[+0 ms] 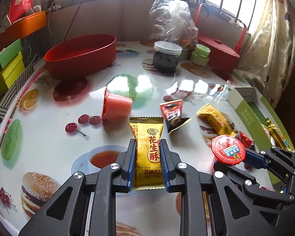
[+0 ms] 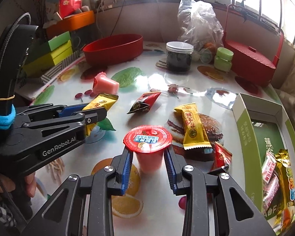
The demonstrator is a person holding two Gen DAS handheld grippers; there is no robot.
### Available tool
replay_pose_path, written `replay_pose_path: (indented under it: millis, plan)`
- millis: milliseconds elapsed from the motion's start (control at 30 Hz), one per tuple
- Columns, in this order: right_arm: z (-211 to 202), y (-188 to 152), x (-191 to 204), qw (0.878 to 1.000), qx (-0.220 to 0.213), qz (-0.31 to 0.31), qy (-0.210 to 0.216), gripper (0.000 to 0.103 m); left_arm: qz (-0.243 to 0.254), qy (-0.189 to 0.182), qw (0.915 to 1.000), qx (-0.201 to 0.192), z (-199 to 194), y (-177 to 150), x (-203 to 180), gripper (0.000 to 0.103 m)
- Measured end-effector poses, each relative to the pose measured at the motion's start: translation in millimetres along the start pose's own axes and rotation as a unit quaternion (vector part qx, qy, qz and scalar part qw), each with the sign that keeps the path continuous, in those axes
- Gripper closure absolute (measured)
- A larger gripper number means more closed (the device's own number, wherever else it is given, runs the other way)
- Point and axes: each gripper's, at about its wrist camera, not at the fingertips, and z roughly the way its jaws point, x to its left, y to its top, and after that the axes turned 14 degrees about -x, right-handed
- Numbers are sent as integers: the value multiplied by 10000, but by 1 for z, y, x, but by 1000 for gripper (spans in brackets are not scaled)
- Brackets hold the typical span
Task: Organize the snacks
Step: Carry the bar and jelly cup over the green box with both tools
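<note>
My left gripper [image 1: 148, 144] is shut on a yellow peanut-candy packet [image 1: 147, 147] and holds it above the table; it also shows in the right wrist view [image 2: 100, 105]. My right gripper [image 2: 147, 150] is shut on a red-lidded jelly cup [image 2: 147, 137], seen from the left wrist as well [image 1: 228, 149]. On the table lie a tipped pink jelly cup [image 1: 117, 105], a red-black triangular packet [image 2: 144, 102], another yellow candy packet [image 2: 193, 126] and a small red packet [image 2: 222, 157]. A green box [image 2: 247, 137] at right holds several snacks.
A red oval tub [image 1: 80, 56] stands at the back left. A dark jar [image 2: 179, 57], a green jar [image 2: 223, 59], a clear plastic bag [image 2: 198, 21] and a red lidded basket [image 2: 249, 63] stand at the back. Stacked green boxes [image 2: 53, 53] sit off the left edge.
</note>
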Motion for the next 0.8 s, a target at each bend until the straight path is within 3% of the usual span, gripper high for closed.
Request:
replay_pose_path:
  millis: [800]
  plan:
    - [-82,-4,-50,9954,-584,501,-566,73,463,-682,9961,-314,-39,12,-76,79]
